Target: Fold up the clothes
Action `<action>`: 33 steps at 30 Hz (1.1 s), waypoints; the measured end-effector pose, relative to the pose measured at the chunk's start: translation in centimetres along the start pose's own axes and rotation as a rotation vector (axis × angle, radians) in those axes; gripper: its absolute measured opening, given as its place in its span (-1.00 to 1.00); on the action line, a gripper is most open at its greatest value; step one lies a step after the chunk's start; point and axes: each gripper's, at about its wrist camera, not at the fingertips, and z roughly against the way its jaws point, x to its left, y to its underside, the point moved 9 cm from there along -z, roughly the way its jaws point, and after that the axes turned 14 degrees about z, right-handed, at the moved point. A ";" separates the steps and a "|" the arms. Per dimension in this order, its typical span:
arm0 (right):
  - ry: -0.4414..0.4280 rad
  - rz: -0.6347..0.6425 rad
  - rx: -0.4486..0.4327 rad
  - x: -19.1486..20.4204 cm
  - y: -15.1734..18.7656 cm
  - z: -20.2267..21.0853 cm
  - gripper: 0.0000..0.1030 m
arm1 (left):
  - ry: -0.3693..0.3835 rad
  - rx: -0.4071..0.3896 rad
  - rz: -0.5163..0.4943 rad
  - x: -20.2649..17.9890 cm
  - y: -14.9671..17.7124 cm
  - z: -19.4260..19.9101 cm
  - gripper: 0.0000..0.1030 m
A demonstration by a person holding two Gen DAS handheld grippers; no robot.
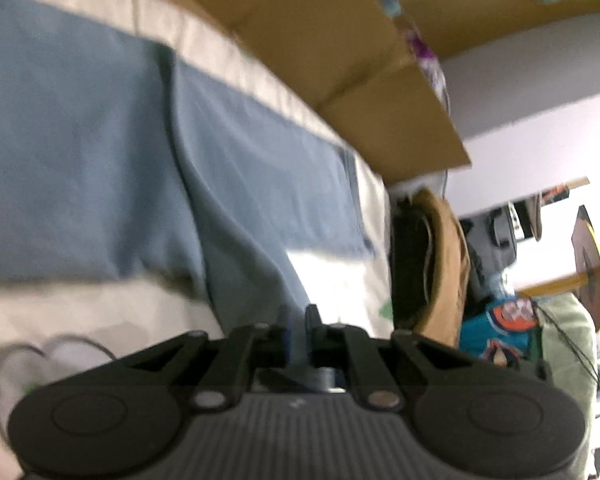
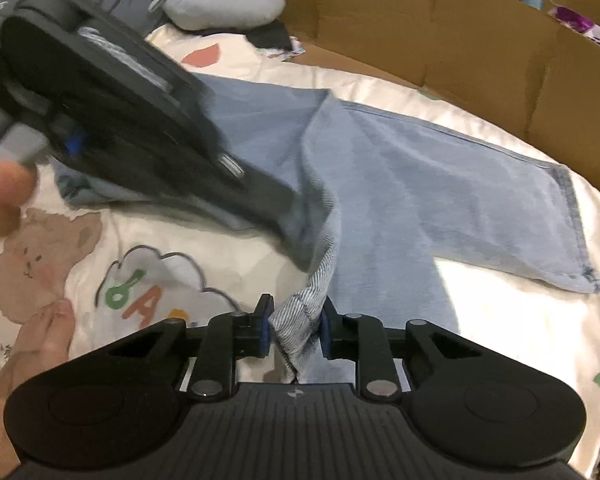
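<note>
left gripper [image 1: 298, 330] pinched on jeans [image 1: 100, 152], tilted | right gripper [image 2: 294, 330] part-open around hem, contact unclear | right view only: neck pillow [image 2: 220, 4]

We see a cream bedsheet [image 2: 480, 320] with a cartoon bear print [image 2: 40, 256], a grey neck pillow [image 2: 224, 4] at its far end, and a brown cardboard wall [image 2: 440, 20] along its edge.
</note>
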 end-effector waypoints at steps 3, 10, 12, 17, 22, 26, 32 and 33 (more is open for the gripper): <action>0.031 -0.038 0.004 -2.3 0.3 0.2 -0.60 | -0.051 -0.066 0.015 1.6 -1.7 1.6 -0.82; 0.082 -0.130 0.010 -7.3 1.3 0.4 -0.79 | -0.175 -0.137 0.023 4.9 -3.1 3.6 -0.82; 0.086 -0.131 0.006 -8.1 1.2 0.2 -0.80 | -0.182 -0.137 0.028 5.3 -3.2 3.9 -0.82; 0.093 -0.116 0.004 -10.0 0.7 -0.4 -0.81 | -0.203 -0.151 0.030 6.1 -3.5 4.3 -0.82; 0.118 -0.091 0.013 -12.6 0.2 -1.0 -0.81 | -0.244 -0.186 0.066 8.0 -4.5 5.6 -0.77; 0.144 -0.084 0.024 -15.4 -0.6 -1.8 -0.81 | -0.270 -0.204 0.105 9.6 -4.7 6.6 -0.77; 0.183 -0.074 0.042 -19.5 -1.7 -3.0 -0.81 | -0.290 -0.223 0.120 10.4 -4.9 7.3 -0.77; 0.190 -0.072 0.045 -20.2 -1.9 -3.2 -0.81 | -0.293 -0.227 0.120 10.6 -5.0 7.4 -0.77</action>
